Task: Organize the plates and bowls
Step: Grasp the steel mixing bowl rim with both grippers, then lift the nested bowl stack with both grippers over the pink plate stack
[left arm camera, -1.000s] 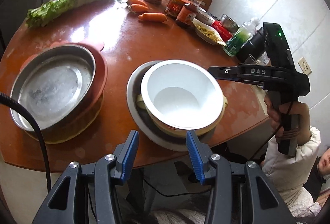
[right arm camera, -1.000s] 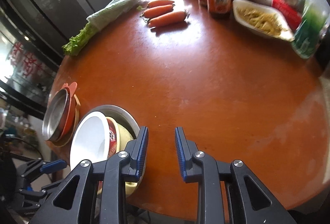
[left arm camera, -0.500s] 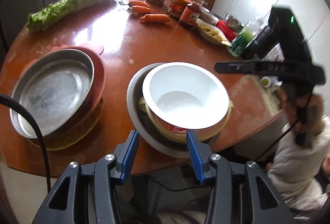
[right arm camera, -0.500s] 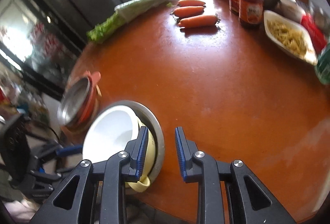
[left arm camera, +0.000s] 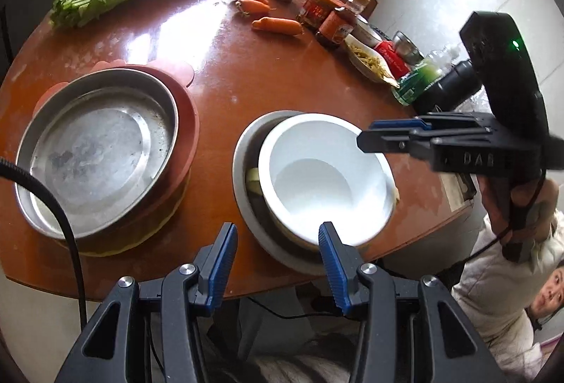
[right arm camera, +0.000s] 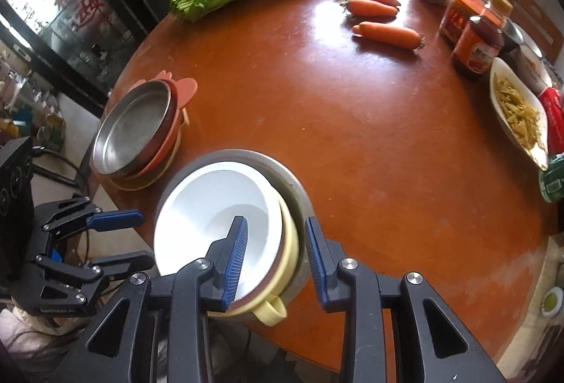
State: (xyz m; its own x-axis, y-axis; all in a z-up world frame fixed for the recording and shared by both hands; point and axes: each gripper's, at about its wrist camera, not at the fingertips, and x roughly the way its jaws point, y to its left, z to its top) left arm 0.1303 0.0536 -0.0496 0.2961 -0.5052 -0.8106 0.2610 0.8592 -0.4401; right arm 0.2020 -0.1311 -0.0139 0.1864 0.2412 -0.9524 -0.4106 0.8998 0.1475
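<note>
The right gripper (right arm camera: pixel 273 263) has come over the white bowl (right arm camera: pixel 215 210) at the lower middle of its frame. Its jaws are opening, one on each side of the bowl's near rim, not yet pressing. The left gripper (left arm camera: pixel 273 259) waits half open and empty. The bowl sits in a yellow cup (right arm camera: pixel 268 309) on a grey plate (right arm camera: pixel 292 185), so I think a lift is near.

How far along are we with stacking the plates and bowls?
Looks nearly done: two stacks stand on the table, a steel pan on orange plates, and a white bowl nested in a yellow bowl on a grey plate. The right gripper is opening above the bowls' rim; the left gripper holds nothing. Possibly left: merging stacks.
</note>
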